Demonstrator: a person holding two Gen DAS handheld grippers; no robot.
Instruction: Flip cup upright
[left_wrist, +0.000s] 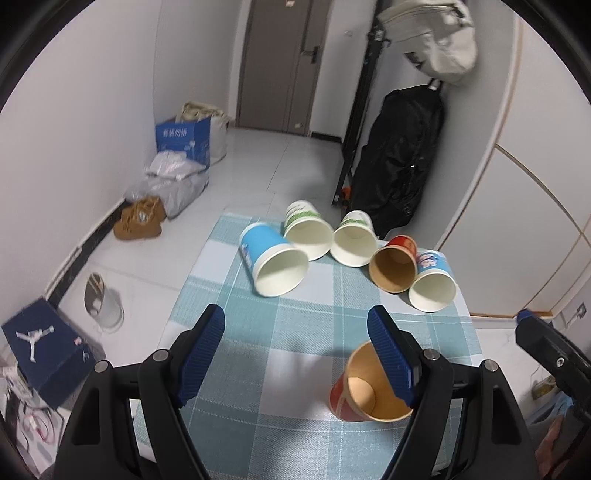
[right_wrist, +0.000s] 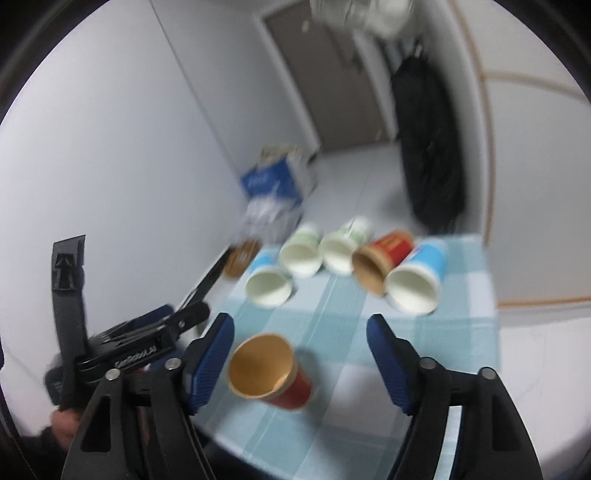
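A red paper cup (left_wrist: 364, 387) with a brown inside stands upright on the checked tablecloth (left_wrist: 280, 332), partly behind my left gripper's right finger (left_wrist: 391, 358). It also shows in the blurred right wrist view (right_wrist: 267, 371). Several cups lie on their sides in a row at the far end: a blue one (left_wrist: 273, 264), two green-and-white ones (left_wrist: 308, 230) (left_wrist: 354, 240), a red one (left_wrist: 395, 264) and a blue flowered one (left_wrist: 432, 280). My left gripper (left_wrist: 295, 350) is open and empty. My right gripper (right_wrist: 299, 354) is open and empty above the table.
The table's left edge drops to a white floor with a white heater (left_wrist: 103, 302), a navy box (left_wrist: 40, 347), brown shoes (left_wrist: 138, 218) and bags. A black bag (left_wrist: 399, 155) hangs beyond the table. The left gripper (right_wrist: 122, 339) shows at left in the right wrist view.
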